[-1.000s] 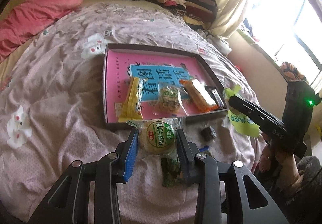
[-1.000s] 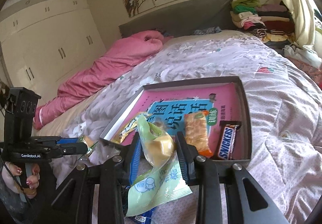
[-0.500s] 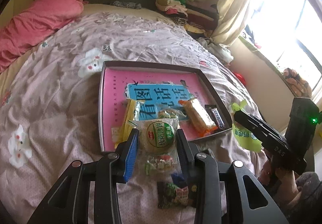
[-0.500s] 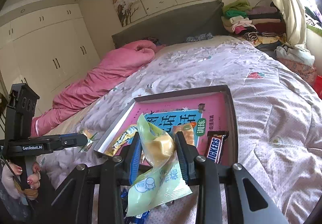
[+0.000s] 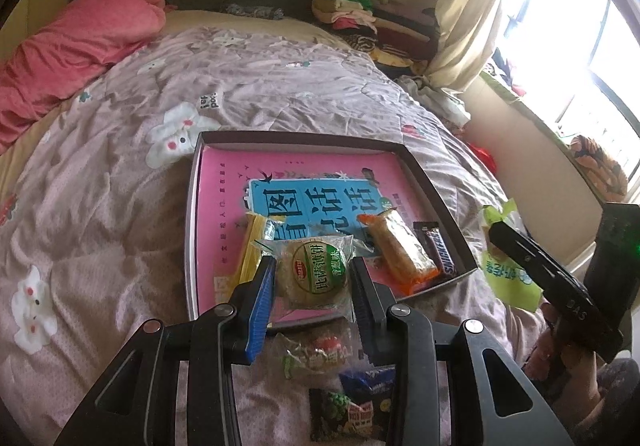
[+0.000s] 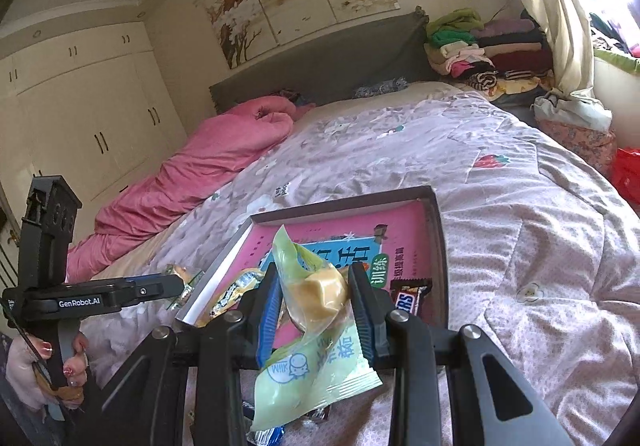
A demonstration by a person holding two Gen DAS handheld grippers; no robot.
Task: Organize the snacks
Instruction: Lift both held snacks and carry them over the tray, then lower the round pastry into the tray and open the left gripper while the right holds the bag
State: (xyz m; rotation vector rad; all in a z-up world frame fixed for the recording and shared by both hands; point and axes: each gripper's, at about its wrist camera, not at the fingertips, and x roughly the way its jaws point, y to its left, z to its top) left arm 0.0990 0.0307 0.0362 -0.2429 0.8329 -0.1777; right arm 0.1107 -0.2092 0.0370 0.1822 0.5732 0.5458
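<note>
My left gripper [image 5: 314, 270] is shut on a round pastry in a clear wrapper with a green label [image 5: 314, 272], held over the near edge of the shallow tray [image 5: 440, 205] with a pink book in it. In the tray lie a yellow packet [image 5: 254, 246], an orange-ended cracker pack [image 5: 400, 248] and a Snickers bar [image 5: 438, 252]. My right gripper [image 6: 316, 294] is shut on a light-green bag holding a yellow cake [image 6: 316, 294], just short of the tray [image 6: 438, 246]. That green bag [image 5: 506, 274] shows at the right of the left wrist view.
Loose snack packets [image 5: 316, 354] lie on the floral quilt [image 5: 120, 185] below my left gripper, among them a dark green one [image 5: 344, 414]. A pink duvet [image 6: 192, 173] lies at the bed's far left. Folded clothes [image 6: 480, 49] are stacked by the headboard.
My left gripper has lifted with the pastry and moved toward the tray, so more loose packets show beneath it. The right gripper has tipped upward a little, still holding the green bag.
</note>
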